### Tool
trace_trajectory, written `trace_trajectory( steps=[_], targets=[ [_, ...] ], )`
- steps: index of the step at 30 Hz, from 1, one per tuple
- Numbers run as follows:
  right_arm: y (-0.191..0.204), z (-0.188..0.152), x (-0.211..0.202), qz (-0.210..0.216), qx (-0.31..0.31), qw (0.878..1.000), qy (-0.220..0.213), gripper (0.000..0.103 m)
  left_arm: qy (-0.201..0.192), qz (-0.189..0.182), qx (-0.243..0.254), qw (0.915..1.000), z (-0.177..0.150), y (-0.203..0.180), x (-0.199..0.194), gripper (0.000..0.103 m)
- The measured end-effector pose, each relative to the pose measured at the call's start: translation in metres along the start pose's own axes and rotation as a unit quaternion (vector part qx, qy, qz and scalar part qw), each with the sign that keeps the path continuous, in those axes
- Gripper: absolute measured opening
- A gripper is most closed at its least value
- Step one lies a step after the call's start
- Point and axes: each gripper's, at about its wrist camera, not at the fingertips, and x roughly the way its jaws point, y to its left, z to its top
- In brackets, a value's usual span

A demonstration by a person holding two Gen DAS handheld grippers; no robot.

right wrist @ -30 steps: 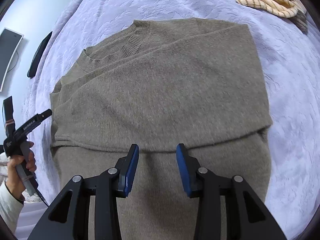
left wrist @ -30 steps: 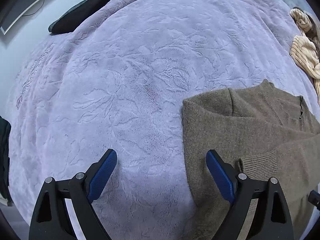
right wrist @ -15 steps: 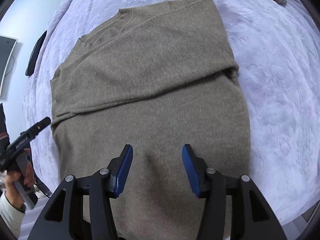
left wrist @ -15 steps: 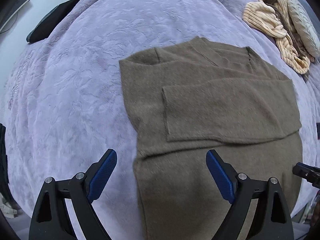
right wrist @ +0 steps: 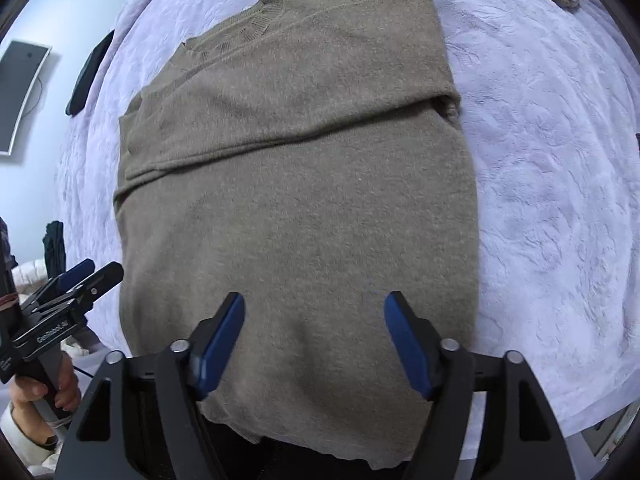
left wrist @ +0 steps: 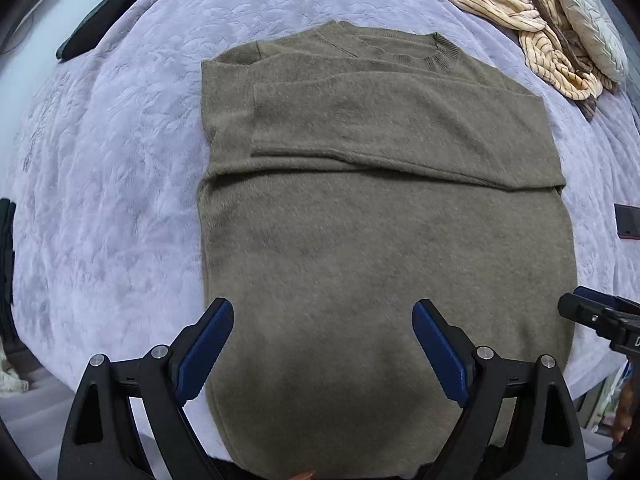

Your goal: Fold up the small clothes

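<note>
With both sleeves already lying crosswise over its chest, the olive-brown knitted sweater (left wrist: pixel 380 240) is lying flat on the lavender embossed blanket (left wrist: pixel 120 160), ready for a hem-up fold. Both the left gripper (left wrist: pixel 322 344) and right gripper (right wrist: pixel 314 338) are hovering empty over the hem, jaws apart; the right's have just been widening, and the left has been swinging in from bare blanket.

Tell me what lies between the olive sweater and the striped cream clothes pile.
Only bare lavender blanket separates the olive sweater from the striped cream clothes pile; the left wrist view shows it.
</note>
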Motion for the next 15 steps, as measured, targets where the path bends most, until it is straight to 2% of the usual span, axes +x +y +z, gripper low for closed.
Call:
trace_trajectory(
  steps=[5, 11, 15],
  targets=[
    [-0.007, -0.005, 0.004, -0.006, -0.012, 1.0, 0.011, 0.081, 0.02, 0.014, -0.023, 0.9994, -0.013, -0.008, -0.002, 0.092],
    [-0.002, -0.006, 0.009, 0.006, -0.036, 0.999, 0.027, 0.081, 0.008, 0.03, -0.047, 0.9984, -0.024, -0.002, -0.021, 0.092],
    [0.007, -0.006, 0.004, 0.014, -0.046, 0.999, 0.017, 0.081, 0.007, 0.036, -0.051, 0.998, -0.027, 0.001, -0.026, 0.092]
  ],
)
